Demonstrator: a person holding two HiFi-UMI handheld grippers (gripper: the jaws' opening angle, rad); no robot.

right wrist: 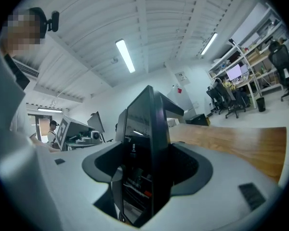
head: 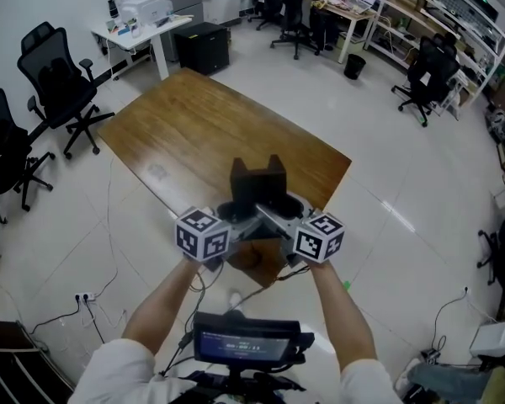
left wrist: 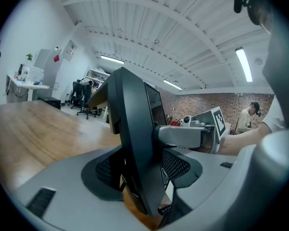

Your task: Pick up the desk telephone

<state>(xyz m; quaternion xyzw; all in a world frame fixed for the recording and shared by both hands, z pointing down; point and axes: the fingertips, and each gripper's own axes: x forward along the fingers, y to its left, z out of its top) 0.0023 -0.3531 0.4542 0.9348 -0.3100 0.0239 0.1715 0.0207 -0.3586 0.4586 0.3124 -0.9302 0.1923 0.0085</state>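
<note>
The black desk telephone (head: 258, 183) hangs in the air over the near corner of the wooden table (head: 194, 124). My left gripper (head: 236, 215) clasps its left side and my right gripper (head: 284, 215) its right side, both shut on it. In the left gripper view the telephone (left wrist: 135, 138) stands edge-on between the grey jaws, with the right gripper (left wrist: 195, 136) and its marker cube beyond. The right gripper view shows the telephone (right wrist: 147, 148) wedged upright between the jaws, and the left gripper's cube (right wrist: 70, 129) behind it. A thin cord (head: 273, 280) trails below.
Black office chairs (head: 59, 82) stand left of the table. A white desk with a printer (head: 143, 15) and a black cabinet (head: 204, 45) are at the back. Shelves and more chairs (head: 429, 74) fill the right. Cables (head: 84, 297) lie on the tiled floor.
</note>
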